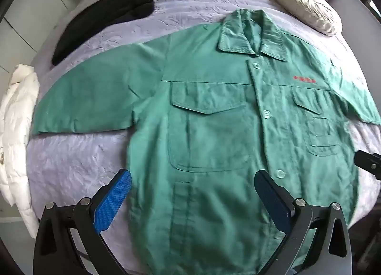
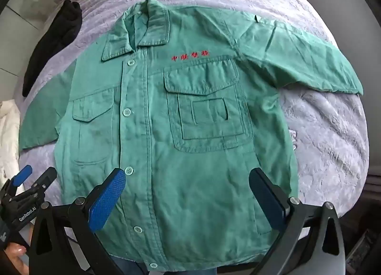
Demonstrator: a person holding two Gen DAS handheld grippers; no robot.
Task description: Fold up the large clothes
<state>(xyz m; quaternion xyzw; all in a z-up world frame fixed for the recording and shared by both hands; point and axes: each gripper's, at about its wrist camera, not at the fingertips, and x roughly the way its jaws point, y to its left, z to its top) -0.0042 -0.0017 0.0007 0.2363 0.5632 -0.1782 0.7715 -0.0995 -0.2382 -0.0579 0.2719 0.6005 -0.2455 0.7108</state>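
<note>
The green work shirt (image 1: 214,136) lies flat and buttoned on the lilac bedspread (image 1: 78,163), both sleeves spread out. The left gripper (image 1: 193,201) and the right gripper (image 2: 188,198) hover above its lower hem, both wide open, holding nothing

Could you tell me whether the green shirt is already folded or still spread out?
Spread out: the green shirt lies flat, front up and buttoned, on the bed, both sleeves extended sideways.
</note>
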